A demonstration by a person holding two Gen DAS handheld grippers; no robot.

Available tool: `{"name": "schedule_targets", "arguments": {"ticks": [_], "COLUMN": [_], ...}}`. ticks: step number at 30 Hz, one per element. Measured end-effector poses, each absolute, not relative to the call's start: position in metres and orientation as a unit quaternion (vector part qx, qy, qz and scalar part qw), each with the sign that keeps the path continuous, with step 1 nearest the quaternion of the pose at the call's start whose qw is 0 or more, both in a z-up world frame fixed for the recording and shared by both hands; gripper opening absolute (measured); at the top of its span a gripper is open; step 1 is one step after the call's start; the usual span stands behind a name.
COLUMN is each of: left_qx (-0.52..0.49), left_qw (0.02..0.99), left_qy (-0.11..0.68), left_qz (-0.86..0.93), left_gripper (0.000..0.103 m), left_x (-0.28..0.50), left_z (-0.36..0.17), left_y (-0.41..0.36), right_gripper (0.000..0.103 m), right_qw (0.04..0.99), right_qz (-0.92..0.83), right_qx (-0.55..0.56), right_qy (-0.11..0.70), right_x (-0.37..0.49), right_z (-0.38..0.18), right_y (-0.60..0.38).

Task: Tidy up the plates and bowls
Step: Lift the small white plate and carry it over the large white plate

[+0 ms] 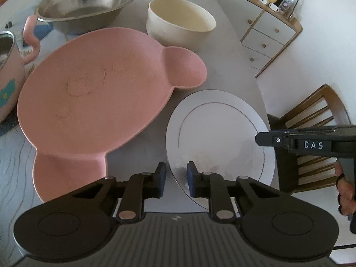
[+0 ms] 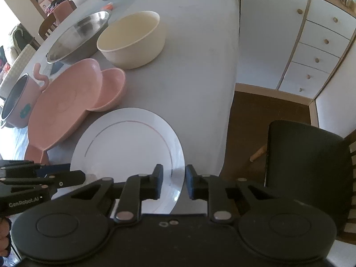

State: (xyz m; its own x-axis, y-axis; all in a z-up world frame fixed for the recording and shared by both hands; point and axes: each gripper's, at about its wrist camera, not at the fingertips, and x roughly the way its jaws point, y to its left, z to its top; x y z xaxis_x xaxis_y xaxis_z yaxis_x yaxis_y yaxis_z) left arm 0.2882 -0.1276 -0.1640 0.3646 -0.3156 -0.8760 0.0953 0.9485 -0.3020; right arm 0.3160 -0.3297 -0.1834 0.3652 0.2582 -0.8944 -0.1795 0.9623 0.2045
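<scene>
Looking down your left wrist camera, you have these items on the grey table [image 1: 224, 51]:
- White plate [image 1: 218, 131], thin ring line inside the rim, at 5 o'clock of the view's centre, by the table edge.
- Left gripper [image 1: 176, 179], at 6 o'clock. Its blue-padded fingers [image 1: 161, 175] straddle the plate's near-left rim, one outside, one over the plate face, with a narrow gap; you cannot tell whether the pads press the rim.
- Pink bear-shaped plate [image 1: 95, 93], two ear compartments, at 9 o'clock of the white plate, just beside it.
- Cream bowl [image 1: 180, 26], upright, at 12 o'clock.
- Steel bowl [image 1: 86, 9], at 11 o'clock, beside the cream bowl.
- Pink cup [image 1: 9, 75] with curled handle, at the 9 o'clock edge.
- Right gripper [image 1: 262, 139], side-on at 3 o'clock, tip at the white plate's right rim, your hand [image 1: 346, 191] below it.
- Wooden chair [image 1: 316, 120] and white drawer cabinet [image 1: 269, 35] beyond the table.

Right wrist camera:
- White plate [image 2: 126, 146], at 7 o'clock of centre.
- Right gripper [image 2: 172, 181], at 6 o'clock, fingers [image 2: 156, 178] drawn close either side of the plate's right rim; pad contact cannot be told.
- Left gripper [image 2: 82, 176], entering at 8 o'clock, tip over the plate's left rim.
- Pink bear-shaped plate [image 2: 66, 104], at 9 o'clock.
- Pink cup [image 2: 17, 102], far left.
- Cream bowl [image 2: 133, 40] and steel bowl [image 2: 80, 37], at 11 o'clock, side by side.
- Dark chair seat [image 2: 307, 164], at 4 o'clock.
</scene>
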Motion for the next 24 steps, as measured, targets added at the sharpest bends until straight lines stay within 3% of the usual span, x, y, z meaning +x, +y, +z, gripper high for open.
{"name": "schedule_targets", "arguments": {"ticks": [5,11,24], "left_qx": [-0.118,-0.157,-0.124], "left_qw": [0.816,0.807,0.822], "left_qy": [0.553,0.556,0.543], "left_qz": [-0.123,-0.122,-0.122], "left_gripper": [0.015,0.011,0.010], "left_x": [0.290,0.293,0.280], "left_z": [-0.165,-0.168,-0.158], "left_y": [-0.124,-0.114,-0.121], "right_gripper": [0.014,0.014,0.011], "right_qw": [0.822,0.818,0.821], "right_qz": [0.135,0.141,0.146], "right_qx": [0.046,0.069,0.058], "right_qy": [0.552,0.554,0.549], "right_x": [0.318,0.319,0.298], "right_z": [-0.185,-0.187,-0.180], "right_y": [-0.336,-0.343,-0.341]}}
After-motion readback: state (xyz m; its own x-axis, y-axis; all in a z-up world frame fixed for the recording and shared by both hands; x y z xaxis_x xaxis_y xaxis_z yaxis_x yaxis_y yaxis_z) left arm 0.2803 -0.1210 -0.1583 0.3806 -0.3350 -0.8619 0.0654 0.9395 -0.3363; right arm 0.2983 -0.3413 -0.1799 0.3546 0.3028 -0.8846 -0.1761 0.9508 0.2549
